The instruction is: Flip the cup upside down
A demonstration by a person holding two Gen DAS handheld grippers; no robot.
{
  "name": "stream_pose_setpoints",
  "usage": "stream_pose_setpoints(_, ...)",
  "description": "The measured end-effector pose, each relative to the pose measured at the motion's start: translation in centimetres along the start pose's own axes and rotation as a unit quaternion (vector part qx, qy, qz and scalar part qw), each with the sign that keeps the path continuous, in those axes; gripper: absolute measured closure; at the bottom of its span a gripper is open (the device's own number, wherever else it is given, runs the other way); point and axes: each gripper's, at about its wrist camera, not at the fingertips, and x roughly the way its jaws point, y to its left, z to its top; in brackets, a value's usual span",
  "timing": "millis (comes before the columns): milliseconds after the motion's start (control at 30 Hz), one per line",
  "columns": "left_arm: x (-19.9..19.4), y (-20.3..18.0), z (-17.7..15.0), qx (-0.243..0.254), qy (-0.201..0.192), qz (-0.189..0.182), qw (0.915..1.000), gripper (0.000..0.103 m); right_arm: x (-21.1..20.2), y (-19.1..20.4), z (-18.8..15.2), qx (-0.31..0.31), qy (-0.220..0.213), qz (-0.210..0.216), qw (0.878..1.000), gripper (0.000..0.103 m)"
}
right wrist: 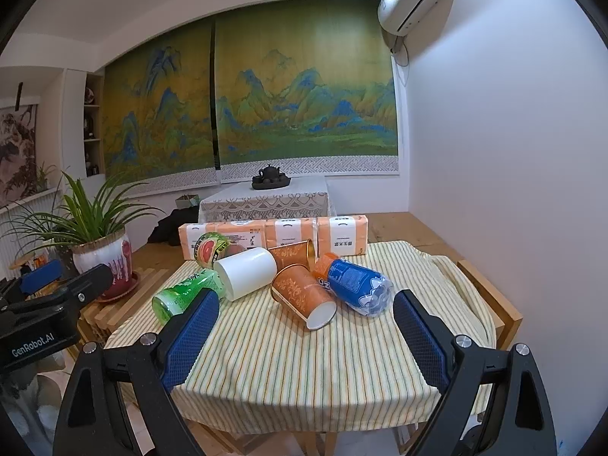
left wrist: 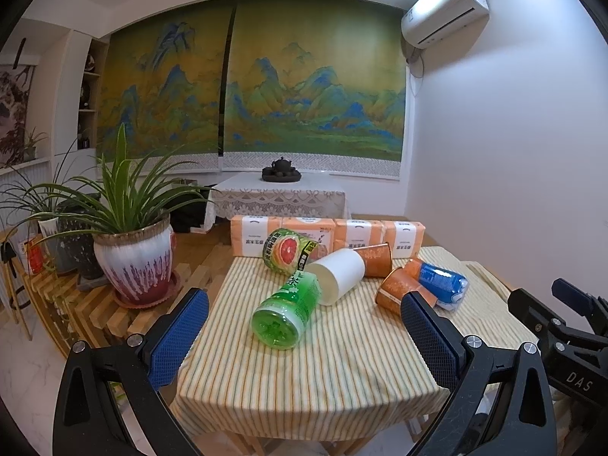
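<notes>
Now both grippers, left & right, gape wide w/ nothing held, above the table's near edge. Orange cup lies on its side mid-table, touching the blue bottle.

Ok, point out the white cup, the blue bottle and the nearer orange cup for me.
white cup [right wrist: 247, 273], right wrist view, on its side wall.
blue bottle [right wrist: 353, 279], right wrist view, on its blue label.
nearer orange cup [right wrist: 300, 293], right wrist view, on its patterned side wall.
</notes>
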Motion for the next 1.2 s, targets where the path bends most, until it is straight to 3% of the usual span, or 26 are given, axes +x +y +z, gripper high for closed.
stream_pose_setpoints(1200, 0.9, 0.0, -0.3, 0.008, 0.008, -0.002, 0.9999, 0.001, 1.0, 0.4, 0.1, -0.009, 0.005, 0.000, 1.000, 0.012)
